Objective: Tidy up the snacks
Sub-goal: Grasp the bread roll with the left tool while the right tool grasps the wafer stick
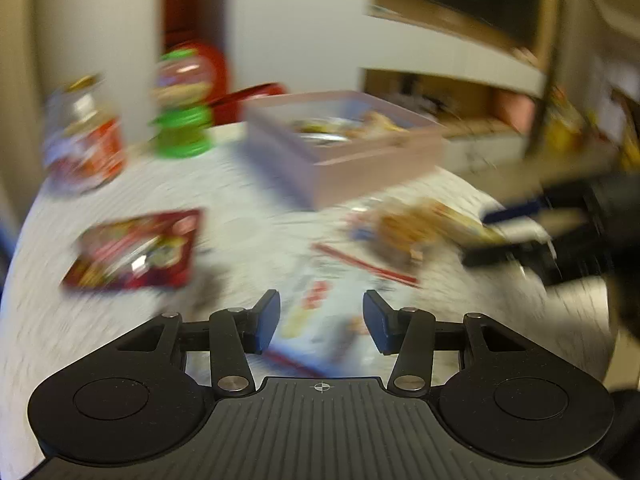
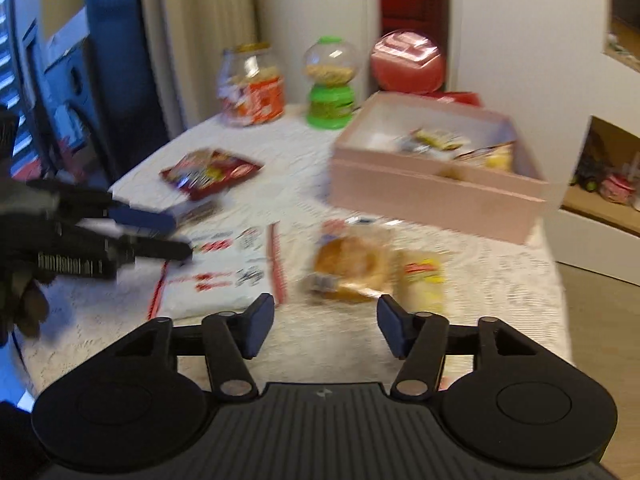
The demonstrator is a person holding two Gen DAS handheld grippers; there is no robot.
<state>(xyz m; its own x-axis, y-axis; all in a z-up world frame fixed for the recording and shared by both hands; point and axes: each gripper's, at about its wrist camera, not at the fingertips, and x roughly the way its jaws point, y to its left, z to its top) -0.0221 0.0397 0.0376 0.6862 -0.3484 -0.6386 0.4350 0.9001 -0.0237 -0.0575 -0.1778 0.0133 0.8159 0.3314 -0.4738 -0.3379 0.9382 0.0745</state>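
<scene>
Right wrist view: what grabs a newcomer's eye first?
The pink box at right on the white tablecloth, snack packets already inside. Behind it, the green candy dispenser beside an orange-labelled jar. In front, a wrapped pastry and a white packet lie loose near both open grippers.

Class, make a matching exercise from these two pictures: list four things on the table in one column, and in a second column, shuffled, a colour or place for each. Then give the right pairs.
Things:
1. sweet dispenser
2. open box
3. red snack packet
4. wrapped bun

Descriptions:
A. lies flat at the table's left side
B. pale pink, snacks inside
C. green base and lid
D. clear wrapper, just in front of the box

Pairs: 1-C, 2-B, 3-A, 4-D
</scene>
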